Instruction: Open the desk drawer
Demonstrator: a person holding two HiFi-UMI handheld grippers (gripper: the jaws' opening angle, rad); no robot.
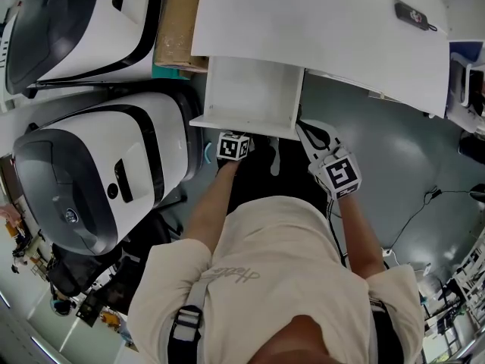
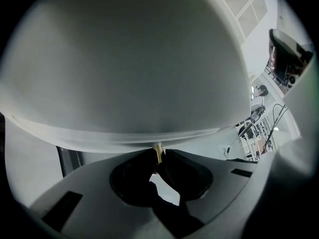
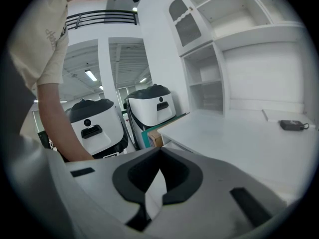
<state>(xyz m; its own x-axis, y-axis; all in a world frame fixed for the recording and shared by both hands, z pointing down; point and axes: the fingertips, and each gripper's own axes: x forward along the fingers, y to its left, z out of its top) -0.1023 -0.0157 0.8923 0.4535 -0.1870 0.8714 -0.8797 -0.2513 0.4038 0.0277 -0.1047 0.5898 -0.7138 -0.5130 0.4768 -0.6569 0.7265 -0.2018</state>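
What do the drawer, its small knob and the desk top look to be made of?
Drawer: white board, probably laminated or painted wood composite, going by its flat matte faces and thin square edges.
Knob: likely brass-toned metal. It shows as a slim golden stem with a slight sheen, pinched in the left gripper.
Desk top: a similar smooth white panel. Its core is not visible.

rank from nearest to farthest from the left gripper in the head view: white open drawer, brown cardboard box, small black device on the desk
1. White open drawer, straight ahead; the left gripper is shut on its brass knob.
2. Brown cardboard box, upper left.
3. Small black device, upper right, on the white desk.
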